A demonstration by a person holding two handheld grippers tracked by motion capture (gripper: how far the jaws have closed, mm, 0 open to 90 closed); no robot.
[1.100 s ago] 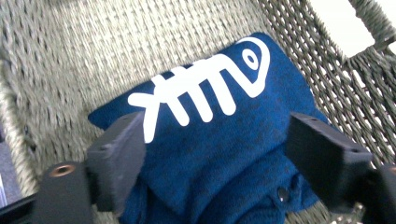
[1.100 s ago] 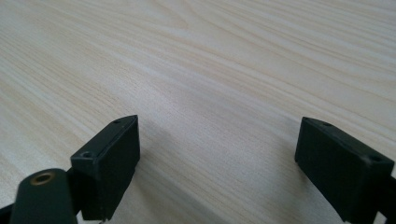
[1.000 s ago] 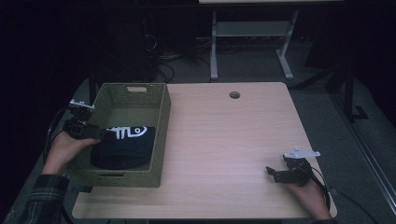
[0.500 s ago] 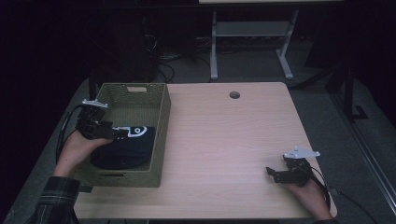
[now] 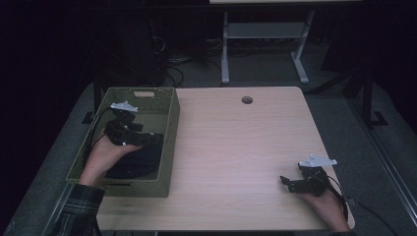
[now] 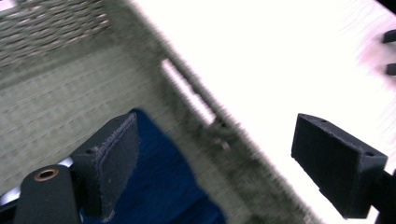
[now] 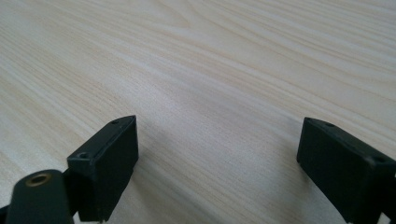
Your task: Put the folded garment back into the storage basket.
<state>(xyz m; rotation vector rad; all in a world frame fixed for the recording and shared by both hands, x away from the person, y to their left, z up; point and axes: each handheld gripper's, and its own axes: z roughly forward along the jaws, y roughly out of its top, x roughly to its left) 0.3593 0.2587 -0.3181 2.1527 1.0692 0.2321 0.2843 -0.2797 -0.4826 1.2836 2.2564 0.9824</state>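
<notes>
Lying crumpled: dark cloth (image 5: 135, 160), woven basket (image 5: 169, 147).

Olive-green woven basket (image 5: 169, 142), seemingly navy cloth (image 6: 168, 186), pale woodgrain table (image 5: 246, 157)

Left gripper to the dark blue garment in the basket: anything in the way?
Nothing visible. The left gripper hangs inside the green woven basket with its jaws open, directly over the dark blue garment, no object between them. The basket's wall runs just beside the jaws in the left gripper view, so it might catch on a sideways move.
</notes>
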